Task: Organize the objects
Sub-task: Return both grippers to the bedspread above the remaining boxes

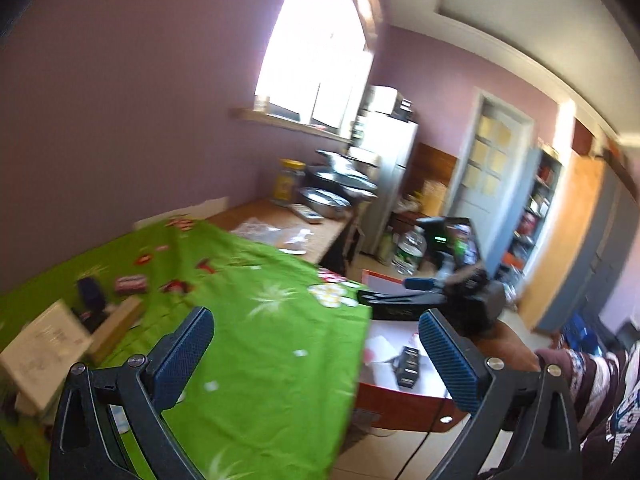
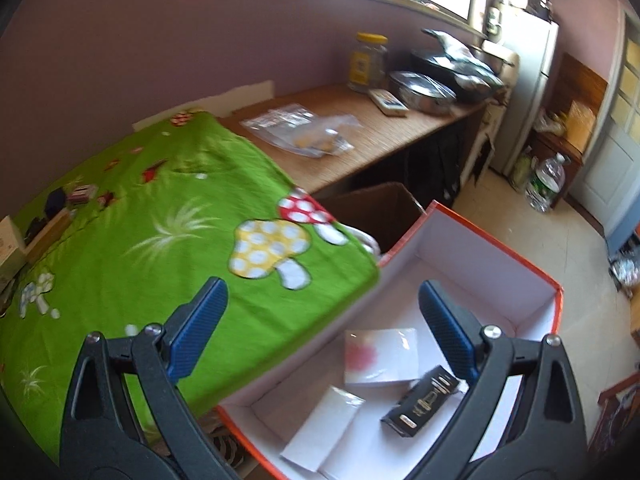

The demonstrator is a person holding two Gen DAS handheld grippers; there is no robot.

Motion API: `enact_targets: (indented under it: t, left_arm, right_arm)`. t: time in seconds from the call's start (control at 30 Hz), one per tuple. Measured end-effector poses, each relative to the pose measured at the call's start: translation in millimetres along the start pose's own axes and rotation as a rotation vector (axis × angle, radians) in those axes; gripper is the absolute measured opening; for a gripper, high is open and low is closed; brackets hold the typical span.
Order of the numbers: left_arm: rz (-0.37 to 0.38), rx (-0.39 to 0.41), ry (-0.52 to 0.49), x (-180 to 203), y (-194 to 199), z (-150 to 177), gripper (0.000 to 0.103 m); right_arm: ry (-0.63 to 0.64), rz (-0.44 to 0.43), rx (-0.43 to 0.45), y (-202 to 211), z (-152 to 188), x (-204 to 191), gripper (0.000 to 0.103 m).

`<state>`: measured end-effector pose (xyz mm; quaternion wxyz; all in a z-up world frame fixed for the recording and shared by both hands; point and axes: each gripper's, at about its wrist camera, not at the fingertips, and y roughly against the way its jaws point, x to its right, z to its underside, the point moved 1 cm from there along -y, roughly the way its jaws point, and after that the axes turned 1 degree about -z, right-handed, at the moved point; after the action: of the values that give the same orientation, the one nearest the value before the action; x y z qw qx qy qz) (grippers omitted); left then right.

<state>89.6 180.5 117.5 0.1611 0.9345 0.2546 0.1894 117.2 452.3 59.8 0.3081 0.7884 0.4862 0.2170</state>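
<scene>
Fingers on both grippers stand spread wide with nothing between them. The right gripper (image 2: 322, 330) hangs over the edge of the orange box (image 2: 558, 292), where a black carton (image 2: 420, 406) and two white packets already lie. The left gripper (image 1: 316, 354) hangs above the green cloth (image 1: 260, 340) on the counter. The remaining small boxes (image 1: 128, 284) sit at the cloth's far left; they look light, stiff and easy to crush, best pinched across their flat sides.
</scene>
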Motion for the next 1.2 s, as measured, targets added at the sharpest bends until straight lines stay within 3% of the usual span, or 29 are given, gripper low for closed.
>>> enact_targets:
  t: [0.23, 0.37, 0.63, 1.0, 1.2]
  left_arm:
    - [-0.125, 0.0, 0.18, -58, 22, 3, 0.103]
    - [-0.15, -0.034, 0.281, -91, 29, 9, 0.103]
    - [-0.233, -0.089, 0.294, -126, 49, 17, 0.103]
    - [-0.454, -0.115, 0.346, -190, 97, 30, 0.102]
    - [-0.485, -0.155, 0.384, -214, 94, 42, 0.097]
  right_arm:
    - [0.122, -0.067, 0.056, 11, -11, -56, 0.098]
    - [0.159, -0.104, 0.052, 11, -15, -85, 0.098]
    - [0.195, -0.184, 0.037, 9, -14, -135, 0.098]
    - [0.274, -0.348, 0.034, 13, -12, -197, 0.098]
    - [0.352, -0.443, 0.022, 16, -10, -238, 0.099]
